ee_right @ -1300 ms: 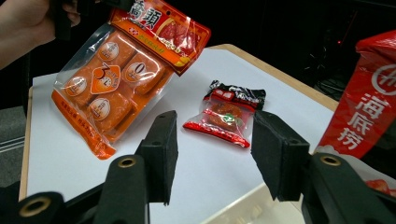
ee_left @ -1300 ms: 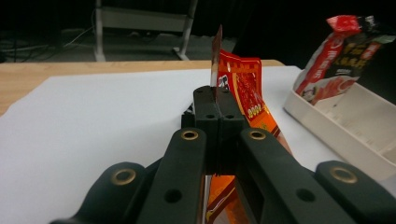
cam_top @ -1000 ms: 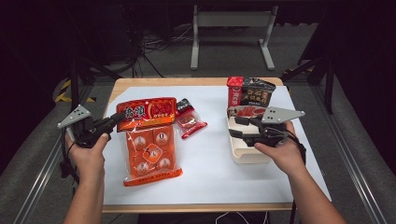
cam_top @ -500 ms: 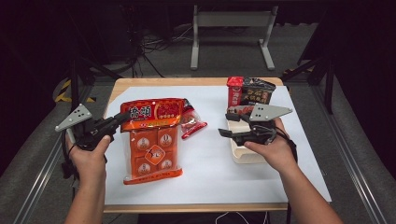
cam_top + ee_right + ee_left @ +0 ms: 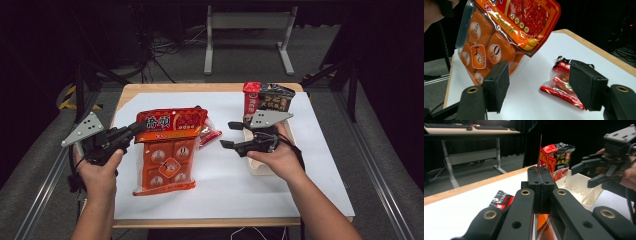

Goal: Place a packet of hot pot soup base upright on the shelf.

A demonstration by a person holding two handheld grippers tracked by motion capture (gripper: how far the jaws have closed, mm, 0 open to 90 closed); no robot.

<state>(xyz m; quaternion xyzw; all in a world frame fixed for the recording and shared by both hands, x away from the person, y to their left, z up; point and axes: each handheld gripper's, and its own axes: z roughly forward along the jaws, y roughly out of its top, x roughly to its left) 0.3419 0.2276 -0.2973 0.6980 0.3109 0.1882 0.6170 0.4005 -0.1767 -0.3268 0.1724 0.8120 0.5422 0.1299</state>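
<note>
A large orange snack bag hangs lifted off the table, tilted, its top edge pinched in my left gripper, which is shut on it. In the left gripper view the bag's thin edge rises from between the closed jaws. My right gripper stands open to the right of the bag, empty, pointing left at it. In the right gripper view the orange bag hangs ahead and a small red packet lies on the white table between the open fingers.
A white tray sits under my right hand. A red-and-black snack bag stands behind it at the back right. The small red packet lies behind the orange bag. White paper covers the wooden table.
The left gripper has lifted the orange bag and carried it right. The right gripper has swung left away from the tray toward the bag and stands open.
</note>
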